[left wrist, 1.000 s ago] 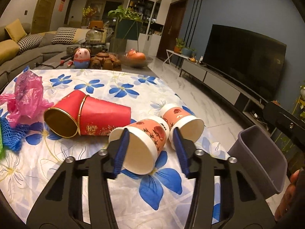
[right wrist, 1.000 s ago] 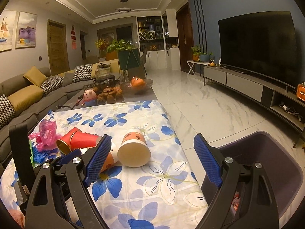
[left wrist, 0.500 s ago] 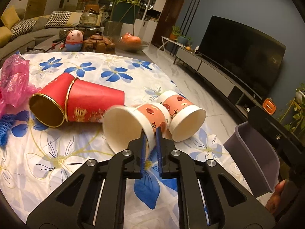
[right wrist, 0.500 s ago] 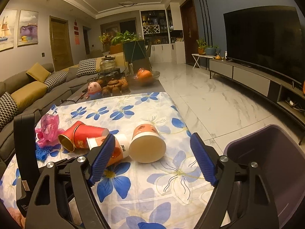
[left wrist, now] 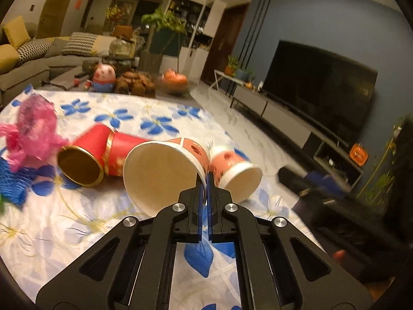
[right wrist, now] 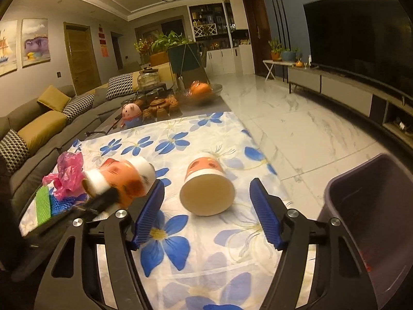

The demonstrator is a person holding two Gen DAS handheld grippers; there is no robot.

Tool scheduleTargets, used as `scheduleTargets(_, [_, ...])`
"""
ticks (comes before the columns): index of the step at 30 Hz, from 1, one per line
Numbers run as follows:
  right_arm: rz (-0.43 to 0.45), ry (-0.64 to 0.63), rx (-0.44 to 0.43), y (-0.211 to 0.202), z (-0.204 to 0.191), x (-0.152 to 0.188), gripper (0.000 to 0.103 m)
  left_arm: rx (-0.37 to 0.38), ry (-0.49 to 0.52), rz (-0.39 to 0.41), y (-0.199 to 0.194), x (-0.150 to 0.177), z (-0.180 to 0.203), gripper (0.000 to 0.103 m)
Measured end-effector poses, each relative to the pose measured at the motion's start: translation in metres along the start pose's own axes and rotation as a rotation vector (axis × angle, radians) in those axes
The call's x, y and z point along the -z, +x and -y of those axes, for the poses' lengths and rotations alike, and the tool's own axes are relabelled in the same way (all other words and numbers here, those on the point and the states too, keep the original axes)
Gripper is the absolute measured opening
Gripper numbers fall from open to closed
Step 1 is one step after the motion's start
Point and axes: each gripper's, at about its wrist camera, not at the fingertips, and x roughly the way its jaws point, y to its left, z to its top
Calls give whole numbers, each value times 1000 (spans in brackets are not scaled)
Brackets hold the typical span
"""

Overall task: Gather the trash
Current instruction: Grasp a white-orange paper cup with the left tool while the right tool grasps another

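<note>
Cup [left wrist: 165, 170], lifted off the desk [left wrist: 64, 227], pinched by its thin rim in my left hand-held gripper [left wrist: 205, 180]; it could slip or crumple. Right hand-held gripper [right wrist: 206, 206] gapes beside the bin [right wrist: 374, 206].

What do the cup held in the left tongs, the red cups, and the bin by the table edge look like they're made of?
Cup in the left tongs: likely paper, with a matte cream inside and a thin rolled rim.
Red cups: probably paper with a glossy red coating and a shiny gold band and lining.
Bin: seemingly moulded plastic, with smooth, dull purple-grey walls.
</note>
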Motion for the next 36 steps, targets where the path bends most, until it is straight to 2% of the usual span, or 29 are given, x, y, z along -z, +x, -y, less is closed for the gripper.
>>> scheduleTargets(2, [-21,7,-4,9,-4,0,59,-10,14,43,-16,-9,0,2])
scheduleTargets(10, [-102,95,-28,46,-11,5,50,-43,80,171,-71,-40,2,2])
scheduleTargets(15, [-109,116,-20,57,-13,3,48,-44,82,214,-92,-45,1,2])
scheduleTargets(27, [-134,105,19,80,-16,6,35,-49,69,215,-93,-40,1,2])
scheduleTargets(30, [-131,102,17,80,-17,4,27,-50,71,211,-91,-39,1,2])
scheduleTargets(34, [-138,92,7,82,-20,4,11,-50,71,202,-88,-38,0,2])
scheduleTargets(36, [-135,82,3,82,-22,3,8,-50,71,199,-87,-37,1,2])
